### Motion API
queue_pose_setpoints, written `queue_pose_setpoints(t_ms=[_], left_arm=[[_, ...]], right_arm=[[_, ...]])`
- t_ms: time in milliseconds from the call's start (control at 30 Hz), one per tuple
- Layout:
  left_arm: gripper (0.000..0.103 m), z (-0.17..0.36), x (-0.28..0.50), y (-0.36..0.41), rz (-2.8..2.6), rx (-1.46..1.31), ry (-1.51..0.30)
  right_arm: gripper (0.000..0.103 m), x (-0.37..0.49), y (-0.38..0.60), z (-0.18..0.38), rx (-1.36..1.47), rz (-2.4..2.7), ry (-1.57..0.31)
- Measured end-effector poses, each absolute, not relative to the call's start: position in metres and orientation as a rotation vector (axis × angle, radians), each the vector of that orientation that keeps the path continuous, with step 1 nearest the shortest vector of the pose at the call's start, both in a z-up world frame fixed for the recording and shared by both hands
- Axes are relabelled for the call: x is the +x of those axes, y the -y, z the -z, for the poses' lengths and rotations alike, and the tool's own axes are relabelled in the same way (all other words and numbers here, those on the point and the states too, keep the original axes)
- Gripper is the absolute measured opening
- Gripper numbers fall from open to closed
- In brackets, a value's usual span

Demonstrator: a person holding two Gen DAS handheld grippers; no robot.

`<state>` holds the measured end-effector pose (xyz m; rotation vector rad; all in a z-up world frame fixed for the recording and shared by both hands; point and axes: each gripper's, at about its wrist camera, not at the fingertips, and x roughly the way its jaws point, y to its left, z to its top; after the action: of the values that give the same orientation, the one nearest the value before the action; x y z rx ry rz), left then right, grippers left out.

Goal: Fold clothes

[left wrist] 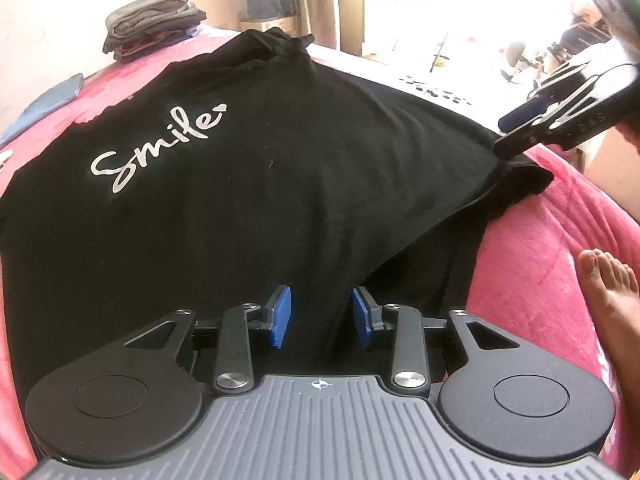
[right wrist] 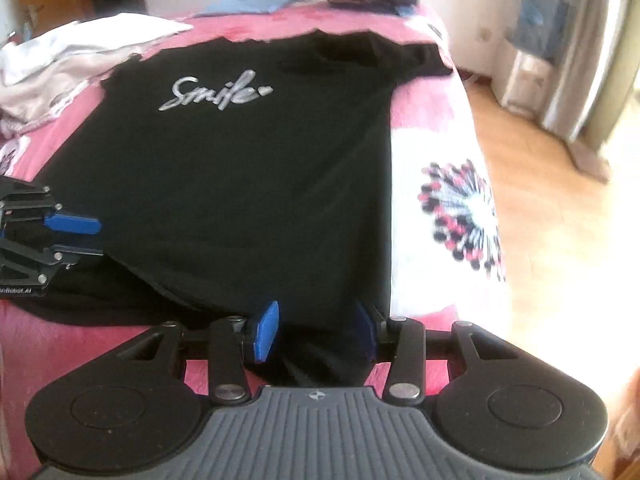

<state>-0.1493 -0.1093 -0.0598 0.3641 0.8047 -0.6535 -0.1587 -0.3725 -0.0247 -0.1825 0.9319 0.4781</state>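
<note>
Both grippers stand at the hem of the black T-shirt [left wrist: 248,184] (printed "Smile") spread on the pink bedspread [left wrist: 560,240]; left gripper [left wrist: 321,317] has its jaws parted around the cloth; right gripper [right wrist: 317,330] likewise, fabric between its pads, not clenched.

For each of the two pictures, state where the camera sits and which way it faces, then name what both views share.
Left wrist view: sits on the left gripper, facing along the black T-shirt on the pink bedspread; right gripper and a bare foot show.
Right wrist view: sits on the right gripper, facing up the T-shirt toward its collar; the left gripper shows at left.
Shared: the "Smile" print, the folded stack.
</note>
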Motion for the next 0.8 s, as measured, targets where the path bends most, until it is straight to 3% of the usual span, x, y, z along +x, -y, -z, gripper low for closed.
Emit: queue_pose_setpoints(t_ms=[233, 433, 800], left_arm=[[0.034, 0.061, -0.146, 0.111, 0.638, 0.362, -0.815], [0.034, 0.061, -0.145, 0.113, 0.633, 0.357, -0.819], [0.034, 0.062, -0.144, 0.114, 0.632, 0.358, -0.819]], right_arm=[[0.039, -0.186, 0.351, 0.013, -0.375, -0.735, -0.840], [0.036, -0.202, 0.325, 0.029, -0.534, -0.872, -0.866], [0.036, -0.167, 0.324, 0.038, -0.532, -0.827, -0.896]])
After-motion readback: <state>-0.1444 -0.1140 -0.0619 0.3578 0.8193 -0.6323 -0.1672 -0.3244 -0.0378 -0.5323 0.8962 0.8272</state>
